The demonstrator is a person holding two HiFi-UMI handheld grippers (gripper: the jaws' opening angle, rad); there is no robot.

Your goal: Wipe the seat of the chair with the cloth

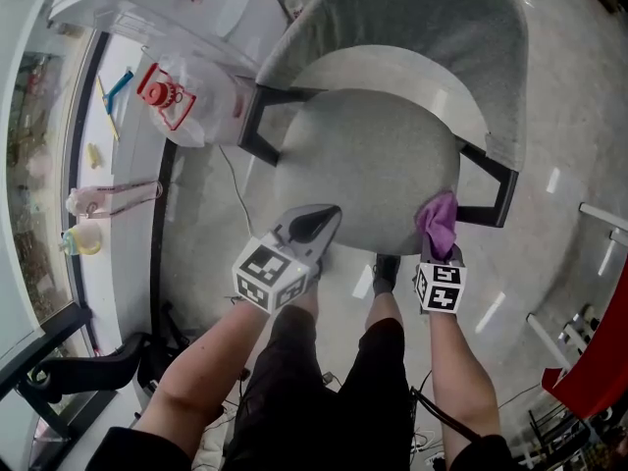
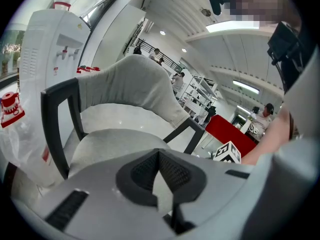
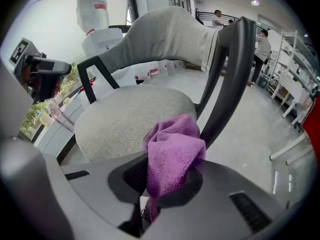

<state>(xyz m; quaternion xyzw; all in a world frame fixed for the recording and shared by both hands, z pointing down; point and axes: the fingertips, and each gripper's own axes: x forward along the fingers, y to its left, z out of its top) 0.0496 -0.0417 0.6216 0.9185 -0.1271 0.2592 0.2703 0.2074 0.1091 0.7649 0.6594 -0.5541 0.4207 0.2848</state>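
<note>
The chair has a round grey fabric seat point(image 1: 368, 165), a curved grey backrest point(image 1: 412, 18) and a black frame. My right gripper point(image 1: 439, 232) is shut on a purple cloth point(image 1: 438, 218) at the seat's near right edge, beside the black armrest post point(image 3: 227, 84). In the right gripper view the cloth point(image 3: 172, 151) bunches up out of the jaws of the right gripper point(image 3: 165, 176), just short of the seat point(image 3: 125, 116). My left gripper point(image 1: 312, 226) hovers at the seat's near left edge, shut and holding nothing. In its own view the left gripper point(image 2: 159, 156) points over the seat point(image 2: 112, 144).
A white plastic bag with red print point(image 1: 191, 96) lies on the floor left of the chair, next to a white water dispenser point(image 2: 55, 44). A red object point(image 1: 599, 361) and white shelving point(image 3: 295, 59) stand to the right. The person's legs are below the seat's front edge.
</note>
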